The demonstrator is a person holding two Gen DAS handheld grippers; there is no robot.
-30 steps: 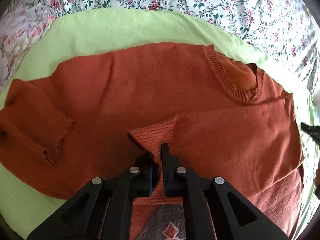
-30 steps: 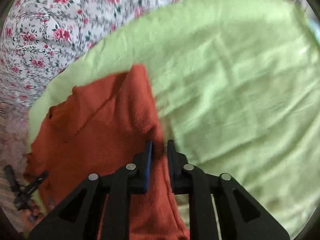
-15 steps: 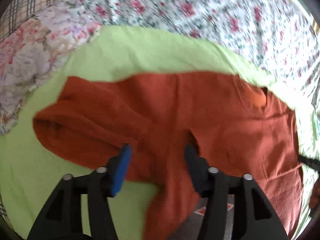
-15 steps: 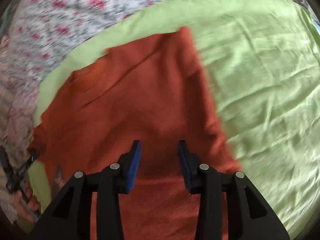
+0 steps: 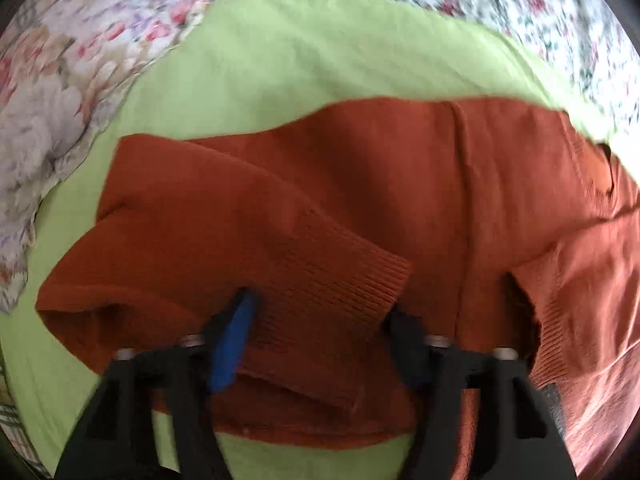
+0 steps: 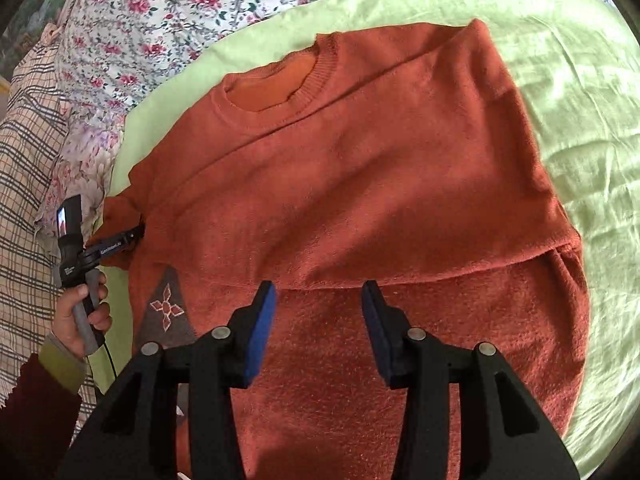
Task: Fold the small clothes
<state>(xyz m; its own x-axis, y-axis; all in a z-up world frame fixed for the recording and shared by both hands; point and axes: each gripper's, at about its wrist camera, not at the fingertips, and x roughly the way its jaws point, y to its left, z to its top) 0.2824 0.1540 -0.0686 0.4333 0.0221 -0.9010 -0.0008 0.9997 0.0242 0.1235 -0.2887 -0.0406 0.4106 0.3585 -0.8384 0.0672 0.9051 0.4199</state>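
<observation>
Floral-sheeted bed (image 6: 168, 8) carries a green cloth (image 6: 580, 92) under a sweater (image 6: 360, 160).

Right wrist view: the left gripper (image 6: 138, 234), held in a hand (image 6: 82, 312) at the left edge, carries the only lettering in the scene. A short white word or brand mark runs along its black arm, near the fingers; the characters are too small to read with certainty. A second small white label sits on the black body above the grey handle, also illegible. A small lit screen (image 6: 61, 222) on the upright part of the device shows colour but no readable characters. The sweater (image 6: 360, 160) bears a dark triangular patch with a red four-petal emblem (image 6: 166, 308), a sign without letters. Left wrist view: no text legible.
</observation>
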